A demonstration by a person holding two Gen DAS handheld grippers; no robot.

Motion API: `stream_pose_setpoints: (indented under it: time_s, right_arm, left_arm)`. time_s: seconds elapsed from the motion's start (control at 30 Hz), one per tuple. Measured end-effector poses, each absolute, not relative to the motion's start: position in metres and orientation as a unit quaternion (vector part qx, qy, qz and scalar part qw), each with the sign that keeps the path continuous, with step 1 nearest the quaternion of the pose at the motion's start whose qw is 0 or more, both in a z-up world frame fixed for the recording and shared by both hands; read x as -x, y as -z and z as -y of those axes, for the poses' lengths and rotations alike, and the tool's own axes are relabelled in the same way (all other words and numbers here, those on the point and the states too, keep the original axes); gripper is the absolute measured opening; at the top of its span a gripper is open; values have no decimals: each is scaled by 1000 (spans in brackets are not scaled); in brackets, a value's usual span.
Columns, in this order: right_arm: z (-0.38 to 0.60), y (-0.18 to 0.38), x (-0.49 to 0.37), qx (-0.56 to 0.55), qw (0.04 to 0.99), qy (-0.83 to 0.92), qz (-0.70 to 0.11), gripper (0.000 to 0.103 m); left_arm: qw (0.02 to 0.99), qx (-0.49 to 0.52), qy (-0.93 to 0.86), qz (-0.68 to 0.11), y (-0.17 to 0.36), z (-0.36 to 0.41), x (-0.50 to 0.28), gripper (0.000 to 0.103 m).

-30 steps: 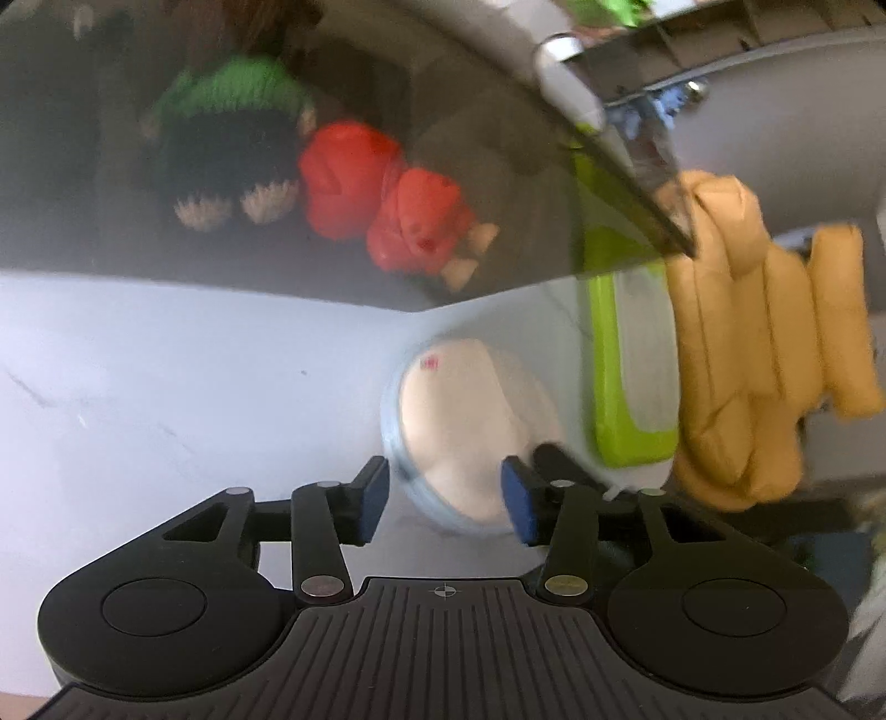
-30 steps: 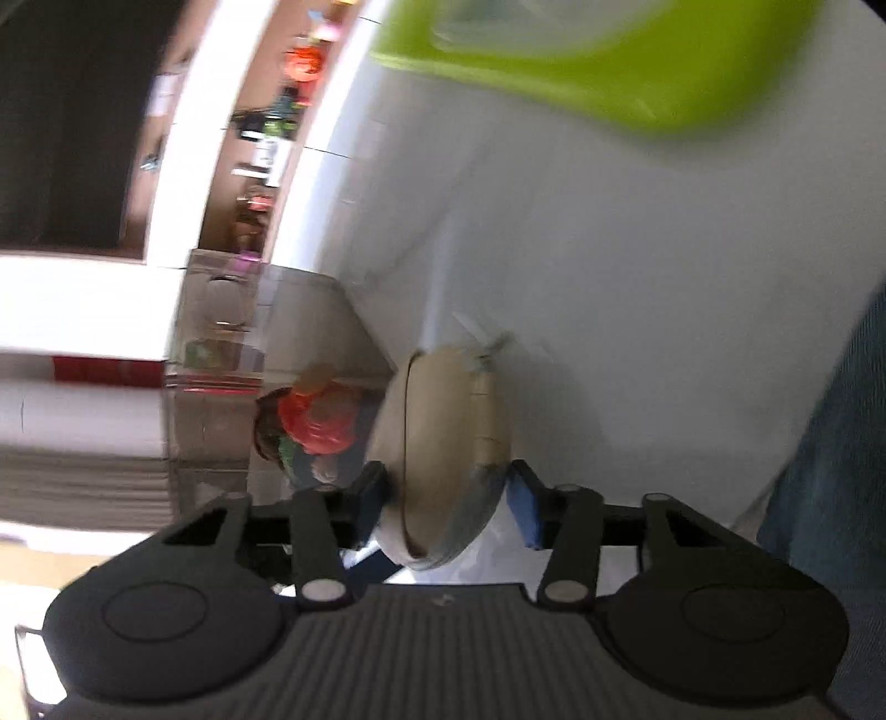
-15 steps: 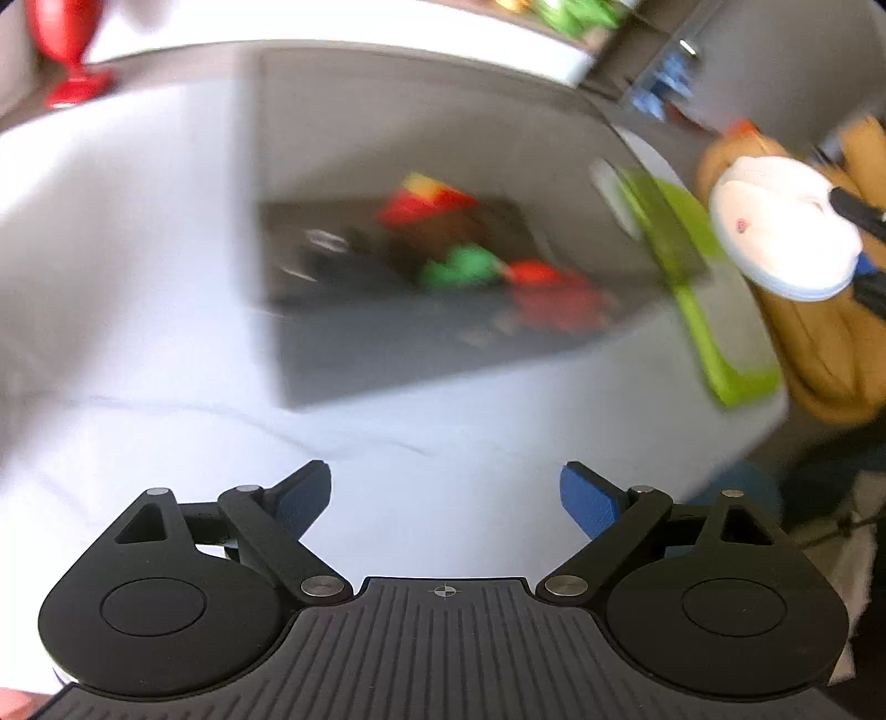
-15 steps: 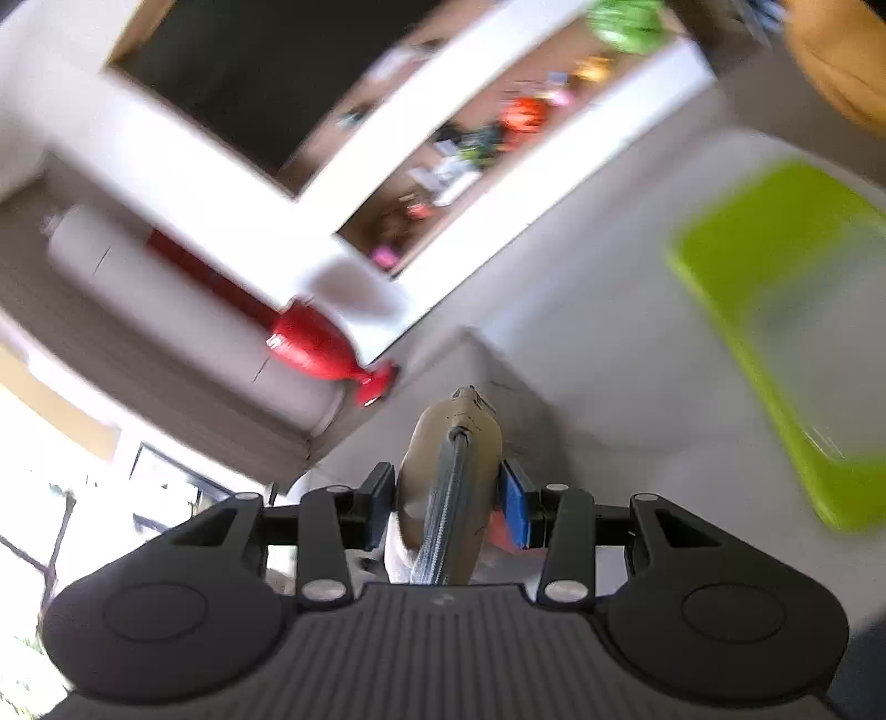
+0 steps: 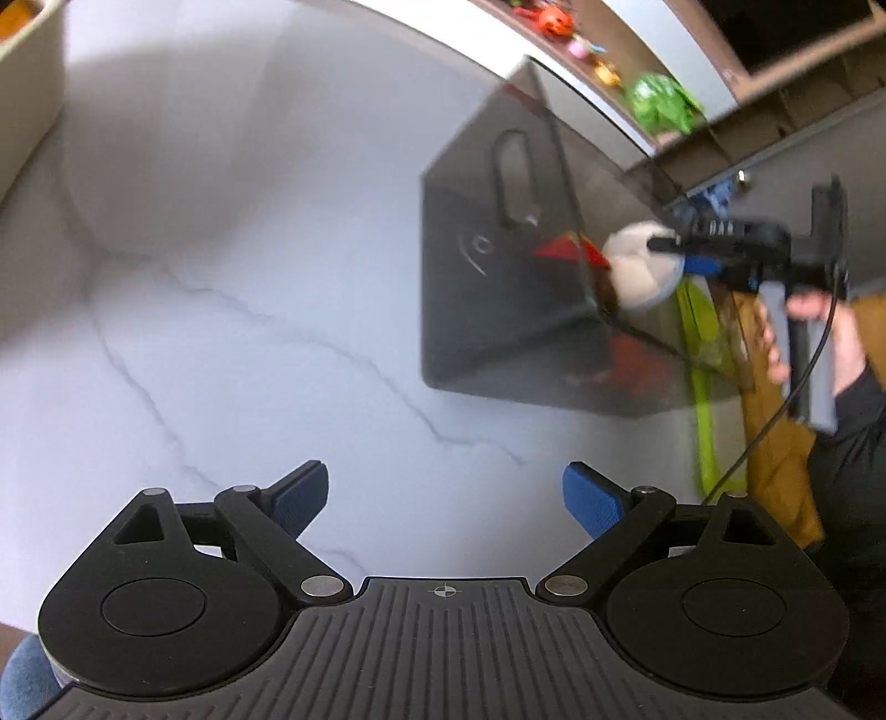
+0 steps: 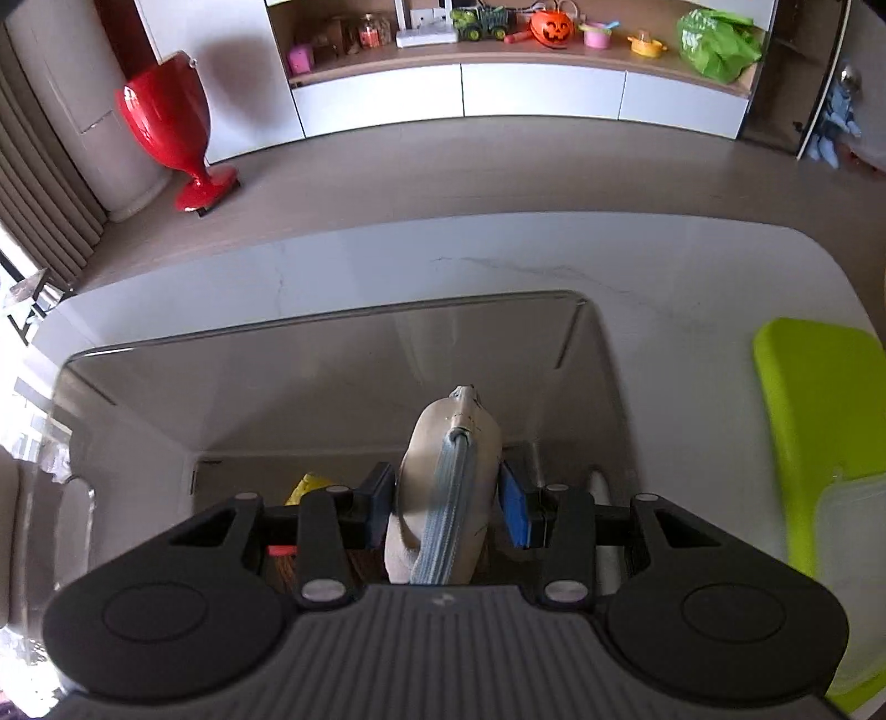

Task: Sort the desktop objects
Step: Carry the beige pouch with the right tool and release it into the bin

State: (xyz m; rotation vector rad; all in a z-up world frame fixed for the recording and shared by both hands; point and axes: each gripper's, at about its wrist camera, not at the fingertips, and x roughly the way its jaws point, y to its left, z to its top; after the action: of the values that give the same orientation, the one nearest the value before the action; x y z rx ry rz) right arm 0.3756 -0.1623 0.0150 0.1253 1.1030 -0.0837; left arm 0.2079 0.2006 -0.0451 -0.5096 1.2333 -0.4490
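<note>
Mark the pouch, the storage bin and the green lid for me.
round zippered pouch (image 6: 426,443): right wrist view, on its beige side above the zip.
clear storage bin (image 6: 310,376): right wrist view, on the far inner wall.
green lid (image 6: 814,399): right wrist view, on its flat top.

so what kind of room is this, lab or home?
Most likely a home living room. A wall shelf holds toys, including a pumpkin bucket; a red goblet-shaped piece stands on the wood floor; work happens on a marble-look table with a clear bin.
</note>
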Motion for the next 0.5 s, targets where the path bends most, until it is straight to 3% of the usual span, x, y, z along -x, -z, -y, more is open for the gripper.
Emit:
stream_pose_setpoints:
  time_s: [0.23,0.4,0.5]
  right_arm:
    - [164,3,-373,-76,842,14,-534,45]
    - [151,-5,-360,-20,851,5,-525,45]
    - [147,-24,-336,24,877,14,-480,58]
  left_arm:
    - [762,288,229,-532,27,-197,-242,97]
    - [762,308,210,-529,23,-182,-276,98]
    - [764,315,196,-528,21,-173,-291,99]
